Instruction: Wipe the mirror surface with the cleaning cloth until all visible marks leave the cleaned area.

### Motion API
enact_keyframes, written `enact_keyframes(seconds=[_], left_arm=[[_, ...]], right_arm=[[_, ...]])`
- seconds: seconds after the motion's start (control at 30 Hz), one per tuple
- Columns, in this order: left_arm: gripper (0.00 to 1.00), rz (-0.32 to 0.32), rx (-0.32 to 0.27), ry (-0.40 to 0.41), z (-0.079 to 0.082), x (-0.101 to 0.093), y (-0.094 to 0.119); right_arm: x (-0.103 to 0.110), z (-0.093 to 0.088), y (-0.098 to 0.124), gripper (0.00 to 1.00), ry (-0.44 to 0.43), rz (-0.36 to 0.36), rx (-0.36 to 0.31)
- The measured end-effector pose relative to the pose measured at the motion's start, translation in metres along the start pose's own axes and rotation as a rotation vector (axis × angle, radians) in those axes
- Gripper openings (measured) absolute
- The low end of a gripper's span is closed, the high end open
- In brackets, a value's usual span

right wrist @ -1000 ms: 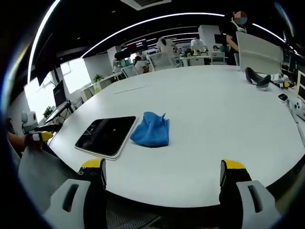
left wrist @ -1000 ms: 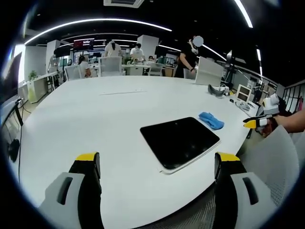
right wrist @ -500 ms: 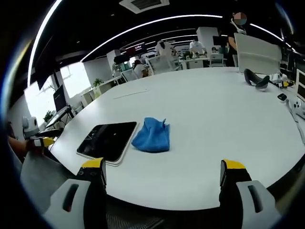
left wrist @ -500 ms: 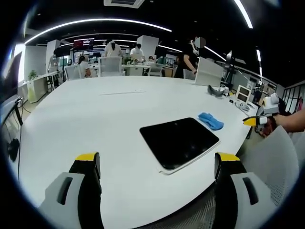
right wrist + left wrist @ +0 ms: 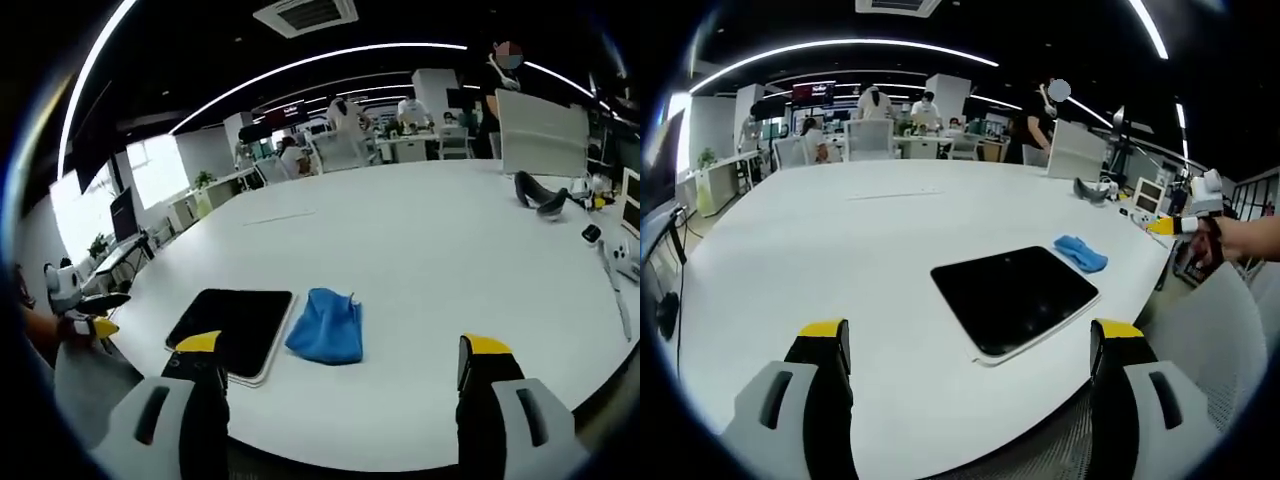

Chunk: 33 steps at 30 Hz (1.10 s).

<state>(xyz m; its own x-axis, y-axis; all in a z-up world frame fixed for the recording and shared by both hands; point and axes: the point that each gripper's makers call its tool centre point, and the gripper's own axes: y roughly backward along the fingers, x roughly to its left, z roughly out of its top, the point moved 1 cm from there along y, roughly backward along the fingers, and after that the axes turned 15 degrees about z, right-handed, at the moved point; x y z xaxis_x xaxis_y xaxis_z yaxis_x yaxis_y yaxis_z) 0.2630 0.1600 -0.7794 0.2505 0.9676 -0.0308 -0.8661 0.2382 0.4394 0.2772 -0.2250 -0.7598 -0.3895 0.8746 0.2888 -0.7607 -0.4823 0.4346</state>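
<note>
Left gripper [image 5: 965, 345], yellow-tipped jaws spread wide and holding nothing. Ahead of and between the jaws, slightly toward the right jaw, dark glossy rectangular mirror with pale rim [image 5: 1015, 297], flat on the round white table [image 5: 820, 240], long axis running from near-right to far-left across the line of the jaws. Beyond the mirror's far right corner, crumpled blue cleaning cloth [image 5: 1082, 252], just beside the mirror and apart from it. At the right margin, the other gripper in a person's hand [image 5: 1215, 232], off the table edge and short of the cloth.

Right gripper [image 5: 340, 365], jaws likewise spread, nothing between them. Directly ahead and nearly centred between the jaws, the cleaning cloth [image 5: 327, 326], lying on the table [image 5: 440, 240]; mirror [image 5: 232, 320] to the left of it, its near corner hidden behind the left jaw tip. Cloth well apart from both jaws of each gripper, yet nearer the right gripper and on its axis: the likelier one to take the cloth, by judgement.

Marks on the mirror surface too faint to make out in either view; surface dark, with no clear smears. Near edge of the table cut off by the jaws. Small dark objects at the far right of the table too small to identify.
</note>
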Motion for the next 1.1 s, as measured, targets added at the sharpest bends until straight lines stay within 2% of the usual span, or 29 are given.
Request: enact_keyframes(seconds=[0.17, 0.3, 0.37, 0.53, 0.6, 0.7, 0.77, 0.83, 0.9, 1.0, 1.1], left_arm=[[0.99, 0.004, -0.002, 0.001, 0.000, 0.001, 0.000], [0.99, 0.006, -0.006, 0.006, 0.001, 0.002, 0.000], [0.99, 0.006, -0.006, 0.007, 0.001, 0.001, 0.001], [0.99, 0.012, -0.005, 0.007, 0.000, 0.003, 0.001], [0.99, 0.014, -0.004, 0.007, 0.000, 0.003, 0.001], [0.99, 0.019, 0.001, 0.009, -0.001, 0.004, 0.001], [0.99, 0.021, 0.000, 0.010, -0.001, 0.005, 0.001], [0.99, 0.023, 0.000, 0.010, -0.001, 0.005, 0.001], [0.99, 0.025, -0.001, 0.013, -0.001, 0.005, 0.001], [0.99, 0.034, 0.000, 0.018, -0.002, 0.007, 0.002], [0.99, 0.041, -0.003, 0.025, -0.001, 0.008, 0.002]], right_arm=[[0.003, 0.018, -0.018, 0.87, 0.061, 0.011, 0.028], [0.002, 0.021, -0.033, 0.81, 0.081, 0.017, 0.065], [0.002, 0.018, -0.043, 0.77, 0.103, 0.020, 0.098], [-0.001, 0.004, -0.074, 0.66, 0.108, 0.042, 0.110], [-0.004, -0.005, -0.082, 0.59, 0.115, 0.032, 0.153], [-0.004, -0.015, -0.100, 0.48, 0.113, 0.043, 0.178], [-0.005, -0.026, -0.106, 0.40, 0.074, 0.045, 0.219], [-0.006, -0.029, -0.113, 0.33, 0.044, 0.047, 0.220], [-0.008, -0.032, -0.118, 0.31, 0.041, 0.039, 0.231], [-0.014, -0.037, -0.122, 0.23, 0.032, 0.007, 0.262], [-0.018, -0.038, -0.128, 0.20, 0.032, -0.003, 0.264]])
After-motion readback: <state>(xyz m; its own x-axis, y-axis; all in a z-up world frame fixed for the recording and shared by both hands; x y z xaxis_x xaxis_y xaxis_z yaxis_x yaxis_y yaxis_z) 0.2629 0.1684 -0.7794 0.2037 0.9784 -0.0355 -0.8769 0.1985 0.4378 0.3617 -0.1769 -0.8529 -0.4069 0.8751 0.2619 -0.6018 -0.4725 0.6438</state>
